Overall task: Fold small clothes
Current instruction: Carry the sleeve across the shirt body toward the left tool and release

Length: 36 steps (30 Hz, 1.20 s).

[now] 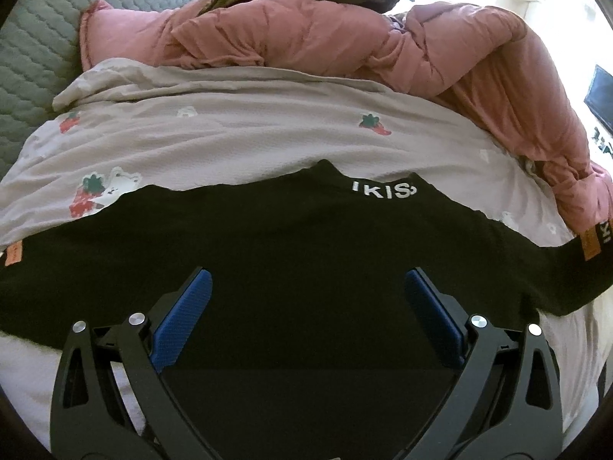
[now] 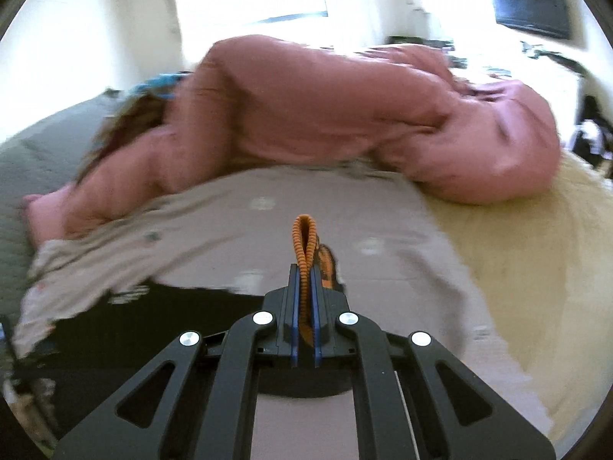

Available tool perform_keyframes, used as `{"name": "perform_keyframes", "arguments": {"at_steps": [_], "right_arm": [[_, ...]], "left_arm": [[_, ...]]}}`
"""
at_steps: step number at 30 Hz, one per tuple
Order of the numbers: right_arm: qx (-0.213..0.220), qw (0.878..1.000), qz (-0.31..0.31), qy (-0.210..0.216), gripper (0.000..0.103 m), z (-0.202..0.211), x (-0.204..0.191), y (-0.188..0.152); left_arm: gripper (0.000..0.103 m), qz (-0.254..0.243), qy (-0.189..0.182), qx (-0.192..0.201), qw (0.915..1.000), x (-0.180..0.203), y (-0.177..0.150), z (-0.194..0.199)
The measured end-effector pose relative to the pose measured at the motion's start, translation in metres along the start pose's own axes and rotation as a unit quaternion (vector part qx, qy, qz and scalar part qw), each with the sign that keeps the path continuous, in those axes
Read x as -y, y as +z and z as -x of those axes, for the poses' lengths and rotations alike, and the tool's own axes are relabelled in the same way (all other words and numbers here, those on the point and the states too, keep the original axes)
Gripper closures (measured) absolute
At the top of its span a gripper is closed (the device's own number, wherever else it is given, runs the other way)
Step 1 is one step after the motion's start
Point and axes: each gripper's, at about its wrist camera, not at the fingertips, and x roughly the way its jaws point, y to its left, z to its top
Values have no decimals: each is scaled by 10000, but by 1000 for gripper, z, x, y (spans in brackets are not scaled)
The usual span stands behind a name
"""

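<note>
- The black garment [image 1: 291, 245] is spread flat on the grey printed sheet [image 1: 245, 134], in front of the pink duvet [image 1: 345, 38]; its white lettering lies at the edge nearest the duvet.
- The left gripper [image 1: 306, 295] is held wide over the garment's middle — nothing is between its blue pads.
- The right gripper [image 2: 304, 291] is pinched tight on an orange ribbed tab [image 2: 304, 241], judged to be the garment's corner trim.
- A fold is judged to be in hand: that corner is raised off the sheet.
- Next, the corner would need carrying across the garment — then a release.
</note>
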Motion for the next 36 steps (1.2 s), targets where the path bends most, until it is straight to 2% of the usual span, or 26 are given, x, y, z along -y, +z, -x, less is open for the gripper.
{"name": "perform_keyframes", "arguments": {"at_steps": [5,9,17,21,33,36], "right_arm": [[10,9967,315,743,99,4,-63,6],[-153,9909,395,1275,99,-4,-111,4],[-518,9761,721,1984,99,-20,-197,-16],[-776,9684,848,2212,99,-32,-228,-29],[-1239,9512,1024,2633,95,-54,-270,-62],[-1214,9517,1031,2623,88,-55,-270,-66]], "left_arm": [[8,138,38,36,9999,-17,1,7],[8,373,-54,42,9993,-33,-1,12],[8,579,-211,23,9981,-50,-5,16],[8,668,-329,12,9972,-55,-5,18],[8,858,-768,-204,9931,-59,-10,8],[8,927,-857,-229,9917,-60,-12,6]]}}
